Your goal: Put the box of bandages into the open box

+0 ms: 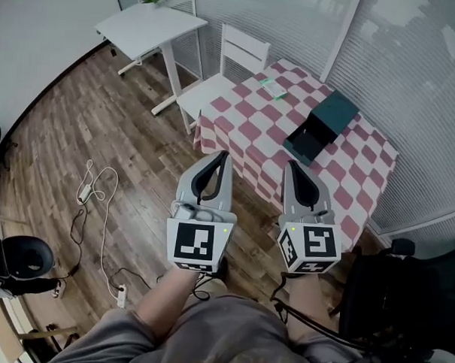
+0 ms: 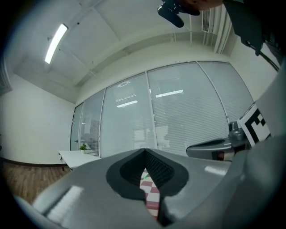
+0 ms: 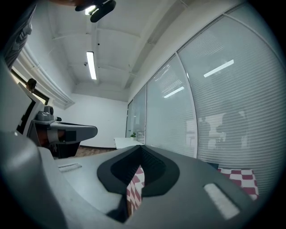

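Note:
A table with a red-and-white checked cloth [image 1: 252,133] stands ahead of me. On it lies an open dark teal box [image 1: 320,122], its lid folded back. A small pale green box of bandages [image 1: 273,87] lies at the table's far side, apart from the open box. My left gripper [image 1: 222,156] and right gripper [image 1: 291,166] are held side by side in the air short of the table's near edge. Both are shut with nothing between the jaws. A sliver of the checked cloth [image 2: 151,197] shows below the closed tips in the left gripper view.
A white chair [image 1: 229,64] stands at the table's left side and a white desk [image 1: 151,27] beyond it. Cables and a power strip [image 1: 99,201] lie on the wooden floor at the left. Blinds cover the glass walls [image 1: 413,65] behind the table. A black bag [image 1: 403,297] sits at my right.

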{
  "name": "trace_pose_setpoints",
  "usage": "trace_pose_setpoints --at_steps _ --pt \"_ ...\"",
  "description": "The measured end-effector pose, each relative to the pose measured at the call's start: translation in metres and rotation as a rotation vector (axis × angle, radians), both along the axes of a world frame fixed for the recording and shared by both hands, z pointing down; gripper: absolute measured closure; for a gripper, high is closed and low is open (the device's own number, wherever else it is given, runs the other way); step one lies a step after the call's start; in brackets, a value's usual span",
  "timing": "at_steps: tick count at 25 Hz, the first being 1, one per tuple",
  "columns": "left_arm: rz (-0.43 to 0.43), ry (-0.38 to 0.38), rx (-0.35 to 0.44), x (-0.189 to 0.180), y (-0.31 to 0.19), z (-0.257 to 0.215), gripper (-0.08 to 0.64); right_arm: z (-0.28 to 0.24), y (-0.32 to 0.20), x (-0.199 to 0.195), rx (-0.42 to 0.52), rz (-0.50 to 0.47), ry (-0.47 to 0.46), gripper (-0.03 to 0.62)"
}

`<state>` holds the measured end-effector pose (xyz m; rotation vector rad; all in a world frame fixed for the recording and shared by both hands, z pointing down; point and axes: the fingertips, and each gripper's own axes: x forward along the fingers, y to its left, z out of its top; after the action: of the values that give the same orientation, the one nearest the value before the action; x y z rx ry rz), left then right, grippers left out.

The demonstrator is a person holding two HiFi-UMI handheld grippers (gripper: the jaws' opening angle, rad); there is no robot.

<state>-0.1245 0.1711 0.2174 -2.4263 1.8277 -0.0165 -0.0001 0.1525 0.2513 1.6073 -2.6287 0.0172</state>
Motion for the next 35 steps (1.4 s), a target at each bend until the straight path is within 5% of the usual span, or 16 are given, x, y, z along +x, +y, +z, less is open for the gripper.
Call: trace_pose_setpoints --at_steps 7,18,35 --pt "0.068 0.008 0.027 -0.023 -0.054 -0.011 0.56 -0.011 -0.048 -0.026 0.021 0.052 0.019 0.565" --pt "0.142 0.006 -0.007 -0.013 -0.116 0.012 0.56 0.007 -0.107 -0.015 -0.003 0.117 0.029 0.565" --pt "0.133 -0.012 -0.021 0.026 -0.307 0.017 0.56 0.022 -0.301 0.01 -0.034 0.044 0.024 0.565"
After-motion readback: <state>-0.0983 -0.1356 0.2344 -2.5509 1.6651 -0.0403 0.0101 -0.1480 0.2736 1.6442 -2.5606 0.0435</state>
